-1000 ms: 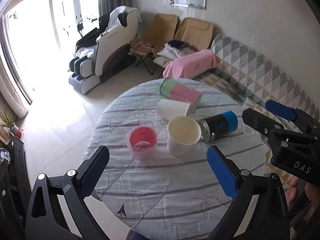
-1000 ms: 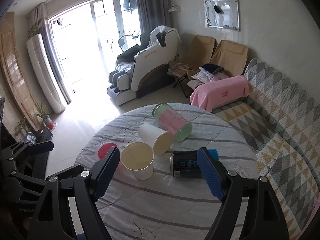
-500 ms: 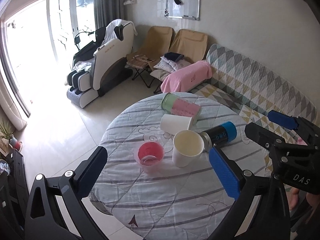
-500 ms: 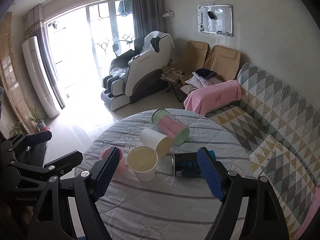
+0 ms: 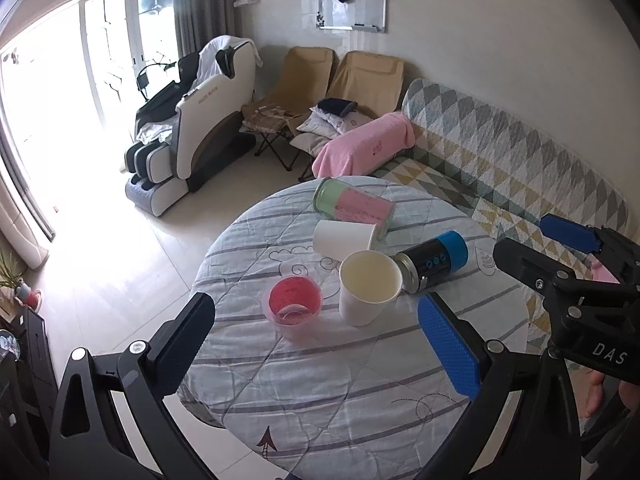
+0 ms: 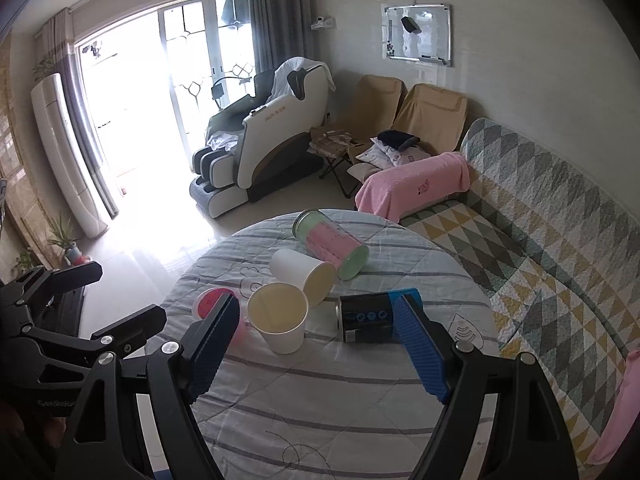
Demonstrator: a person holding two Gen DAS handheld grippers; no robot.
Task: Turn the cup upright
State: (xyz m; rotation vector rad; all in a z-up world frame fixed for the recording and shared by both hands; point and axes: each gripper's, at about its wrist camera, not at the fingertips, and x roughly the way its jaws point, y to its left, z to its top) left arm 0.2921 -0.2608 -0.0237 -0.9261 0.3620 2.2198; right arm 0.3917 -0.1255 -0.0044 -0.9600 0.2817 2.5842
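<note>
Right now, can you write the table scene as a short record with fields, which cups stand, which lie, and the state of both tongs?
surface: round table with striped cloth
upright: white paper cup; small pink plastic cup
lying on side: white paper cup; pink and green tumbler; black bottle with blue cap
left tongs: open, above table, holding nothing
right tongs: open, above table, holding nothing

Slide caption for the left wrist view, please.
Open left gripper above round table: two cups upright, three lying.
</note>
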